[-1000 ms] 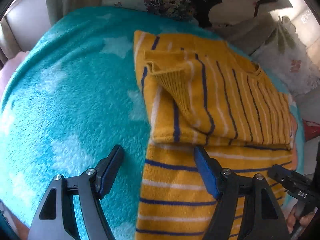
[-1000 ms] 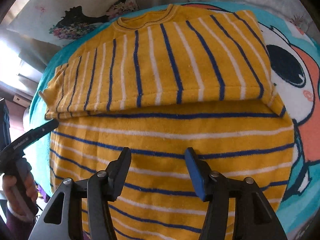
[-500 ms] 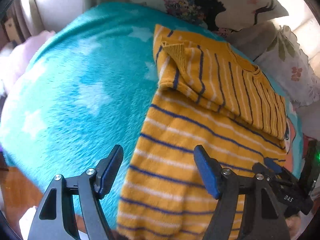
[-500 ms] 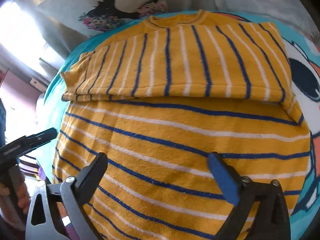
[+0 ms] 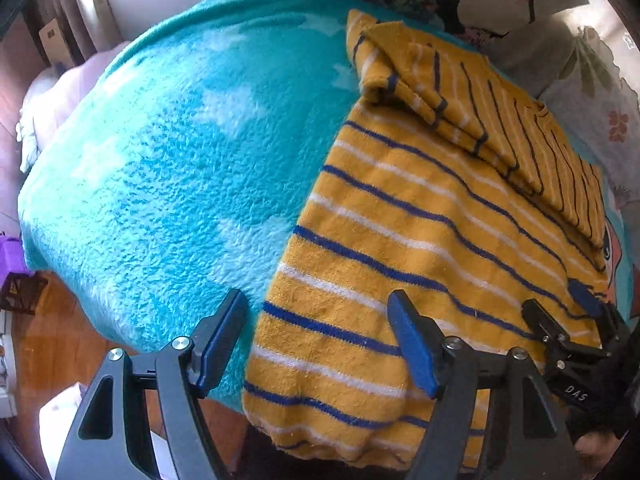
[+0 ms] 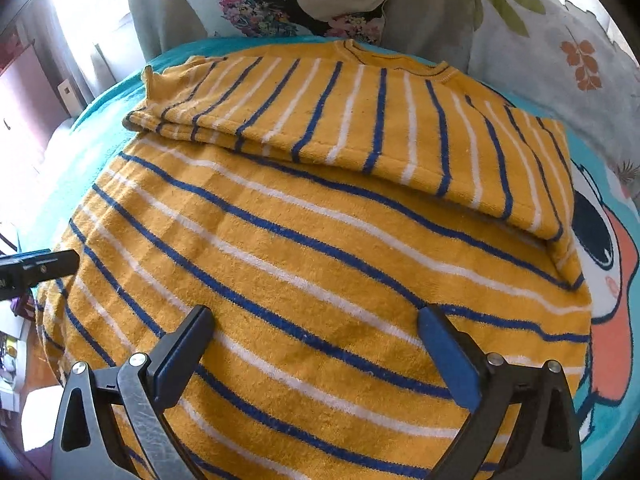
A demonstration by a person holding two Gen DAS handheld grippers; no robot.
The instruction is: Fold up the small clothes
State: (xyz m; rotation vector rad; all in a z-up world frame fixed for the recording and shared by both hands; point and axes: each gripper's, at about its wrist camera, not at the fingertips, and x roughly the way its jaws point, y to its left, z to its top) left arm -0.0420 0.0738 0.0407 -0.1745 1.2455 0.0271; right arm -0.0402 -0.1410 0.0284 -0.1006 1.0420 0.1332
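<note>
A yellow sweater with blue and white stripes lies on a turquoise fleece blanket. Its sleeves are folded across the chest, forming a band at the far end. Its hem hangs over the near edge of the blanket. My left gripper is open, above the hem's left corner. My right gripper is open wide over the lower body of the sweater. The right gripper also shows in the left wrist view, and the left gripper's finger shows in the right wrist view.
Printed pillows and a leaf-patterned cushion lie beyond the sweater. The blanket has a cartoon print at the right. Wooden floor shows below the blanket's near edge at the left.
Both grippers have pulled back toward the hem, so more of the sweater's lower body is in view. The right gripper's jaws have opened wider.
</note>
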